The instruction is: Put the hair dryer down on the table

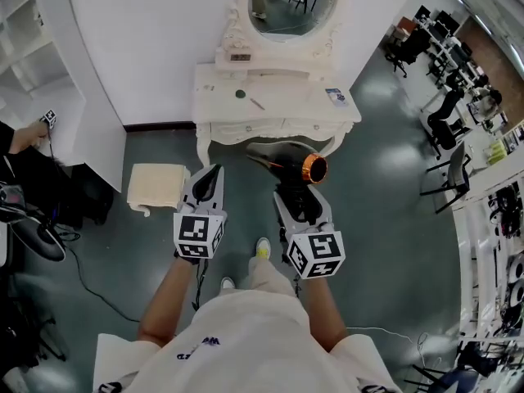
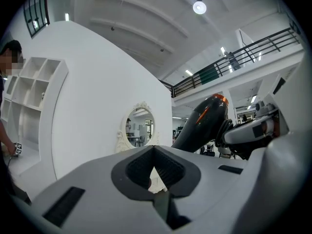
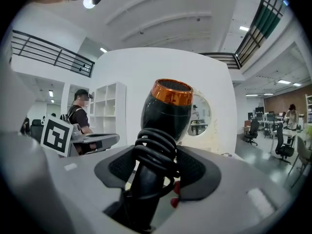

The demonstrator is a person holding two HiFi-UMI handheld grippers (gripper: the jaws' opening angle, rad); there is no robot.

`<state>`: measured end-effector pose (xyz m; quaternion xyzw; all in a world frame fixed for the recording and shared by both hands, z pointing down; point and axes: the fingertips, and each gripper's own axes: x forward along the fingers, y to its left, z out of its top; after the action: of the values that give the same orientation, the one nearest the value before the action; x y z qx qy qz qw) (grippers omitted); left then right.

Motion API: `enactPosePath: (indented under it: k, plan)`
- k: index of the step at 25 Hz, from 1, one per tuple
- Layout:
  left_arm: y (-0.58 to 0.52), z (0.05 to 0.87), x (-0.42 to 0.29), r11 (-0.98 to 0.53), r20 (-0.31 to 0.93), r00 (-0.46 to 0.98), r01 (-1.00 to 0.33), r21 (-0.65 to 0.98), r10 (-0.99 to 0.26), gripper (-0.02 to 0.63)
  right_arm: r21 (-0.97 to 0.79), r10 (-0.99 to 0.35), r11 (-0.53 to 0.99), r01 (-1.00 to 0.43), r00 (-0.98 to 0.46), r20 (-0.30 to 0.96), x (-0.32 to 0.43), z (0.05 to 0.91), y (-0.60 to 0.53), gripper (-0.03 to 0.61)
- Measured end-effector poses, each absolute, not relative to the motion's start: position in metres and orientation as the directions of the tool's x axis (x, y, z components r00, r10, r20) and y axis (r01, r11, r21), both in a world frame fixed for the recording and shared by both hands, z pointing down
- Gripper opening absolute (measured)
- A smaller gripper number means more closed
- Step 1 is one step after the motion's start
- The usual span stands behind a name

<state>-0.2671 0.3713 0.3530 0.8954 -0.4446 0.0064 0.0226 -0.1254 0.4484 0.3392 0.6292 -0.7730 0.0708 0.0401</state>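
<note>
In front of the table [image 1: 295,97], right gripper [image 1: 300,203] clamps the dryer [image 1: 282,160] by its handle — left gripper [image 1: 210,178] closed, empty; carry it forward, lower level, then release.

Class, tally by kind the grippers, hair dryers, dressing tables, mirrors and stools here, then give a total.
Grippers: 2, left gripper, right gripper
Hair dryer: 1
Dressing table: 1
Mirror: 1
Stool: 1
Total: 6

The dryer [image 1: 288,163] is black with a shiny orange ring. The left tongs [image 1: 213,172] and right tongs [image 1: 296,193] are grey, with black-and-white square marks. The desk [image 1: 278,109] is cream. The floor [image 1: 385,219] is dark grey-green.
</note>
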Motion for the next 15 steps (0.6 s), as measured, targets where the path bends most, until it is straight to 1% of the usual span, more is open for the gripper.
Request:
enactPosePath:
  k: [4,9,15]
  plan:
    - [0.342,0.351,-0.26,-0.604,0.024,0.605,-0.796,0.022,-0.796,0.009,-0.072,-0.973,0.178,-0.981,-0.187,0.137,-0.107,0.344,0.418,0.268]
    - [0.292,0.364,-0.234,-0.59,0.05,0.59,-0.807,0.027,-0.806,0.009,-0.087,-0.97,0.168,-0.982,-0.18,0.162,-0.07,0.367,0.369,0.268]
    - [0.217,0.372,-0.181,-0.586,0.085,0.585,-0.81,0.02,-0.806,0.009,-0.108,-0.965,0.168,-0.98,-0.186,0.185,-0.02,0.38,0.291,0.268]
